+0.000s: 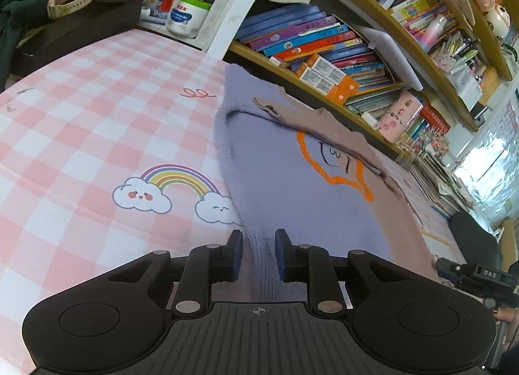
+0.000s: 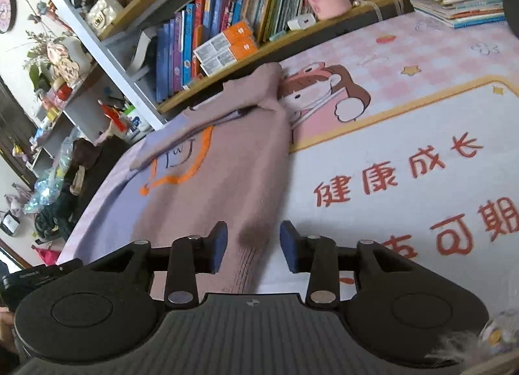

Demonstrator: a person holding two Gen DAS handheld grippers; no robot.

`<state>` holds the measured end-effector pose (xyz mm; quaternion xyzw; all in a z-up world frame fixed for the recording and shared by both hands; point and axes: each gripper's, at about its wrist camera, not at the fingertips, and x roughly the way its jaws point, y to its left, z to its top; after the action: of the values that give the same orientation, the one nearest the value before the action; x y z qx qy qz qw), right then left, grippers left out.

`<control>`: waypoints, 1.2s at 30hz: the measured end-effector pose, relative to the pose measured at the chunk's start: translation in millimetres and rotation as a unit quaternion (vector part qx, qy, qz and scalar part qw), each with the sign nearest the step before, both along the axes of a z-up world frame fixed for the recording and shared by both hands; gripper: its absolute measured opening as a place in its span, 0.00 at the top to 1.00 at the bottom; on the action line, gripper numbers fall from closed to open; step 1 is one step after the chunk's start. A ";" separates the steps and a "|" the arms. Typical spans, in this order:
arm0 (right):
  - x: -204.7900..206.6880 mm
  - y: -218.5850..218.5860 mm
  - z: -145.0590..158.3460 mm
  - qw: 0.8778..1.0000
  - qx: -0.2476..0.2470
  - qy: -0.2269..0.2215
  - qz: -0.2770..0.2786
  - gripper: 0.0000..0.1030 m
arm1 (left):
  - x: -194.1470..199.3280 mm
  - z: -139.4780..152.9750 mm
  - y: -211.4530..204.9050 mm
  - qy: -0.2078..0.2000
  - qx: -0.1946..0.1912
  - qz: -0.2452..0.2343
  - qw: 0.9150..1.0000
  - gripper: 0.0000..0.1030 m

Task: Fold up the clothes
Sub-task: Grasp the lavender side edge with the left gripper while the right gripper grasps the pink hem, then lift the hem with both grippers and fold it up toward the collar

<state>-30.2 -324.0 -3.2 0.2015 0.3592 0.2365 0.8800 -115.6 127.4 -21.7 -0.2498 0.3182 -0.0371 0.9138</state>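
Here the left wrist view gives what the right cannot: the lilac half of the sweater [image 1: 292, 199], running from between the left gripper [image 1: 258, 256] fingers up toward the bookshelf [image 1: 373, 108], with a rainbow print [image 1: 175, 186] and two smiling clouds on the checked tabletop [image 1: 81, 134] to the left of those fingers. The right wrist view shows the same sweater [image 2: 227, 180] in its dusty pink half, plus red characters [image 2: 399, 170] and a cartoon girl [image 2: 324, 89] printed on the tabletop [image 2: 421, 60] ahead and right of the right gripper [image 2: 253, 246].

Counted: one sweater, one orange outline figure on its chest, two grippers, four blue-padded fingers.

The left fingers stand slightly apart, a ribbed lilac hem between them; the pads look clear of it, though the gap is narrow. The right fingers stand wider, the ribbed pink hem lying between them, nearer the left finger, untouched as far as can be seen.

The sweater's near edge is hidden under both gripper bodies, and the orange figure is partly covered by a folded pink flap.
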 end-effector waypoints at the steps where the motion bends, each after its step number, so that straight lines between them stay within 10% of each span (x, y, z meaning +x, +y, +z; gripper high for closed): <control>1: 0.8 3.2 0.2 1.000 -0.001 0.001 0.005 0.71 | 0.8 -0.2 0.1 0.000 -0.001 -0.001 1.000 0.79; 6: 6.7 17.8 0.1 0.999 0.017 0.004 0.035 0.88 | 6.8 -2.8 2.8 -0.004 -0.020 -0.009 1.000 0.79; 18: 5.7 12.5 -6.8 0.995 0.072 0.042 0.062 0.76 | 13.1 -1.4 5.3 0.006 -0.020 -0.024 0.999 0.77; 28: -3.3 2.8 -7.8 0.994 0.079 0.054 0.060 0.92 | -0.5 -4.1 -0.7 0.005 -0.023 -0.031 0.999 0.94; 36: -69.4 -41.2 4.0 0.988 0.122 0.066 0.068 0.92 | -67.9 -3.6 -10.4 0.010 -0.118 -0.073 0.990 0.95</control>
<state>-99.7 -365.2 0.8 0.2977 0.3975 0.3244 0.8051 -183.5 117.0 -25.3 -0.3321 0.3380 -0.1386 0.8696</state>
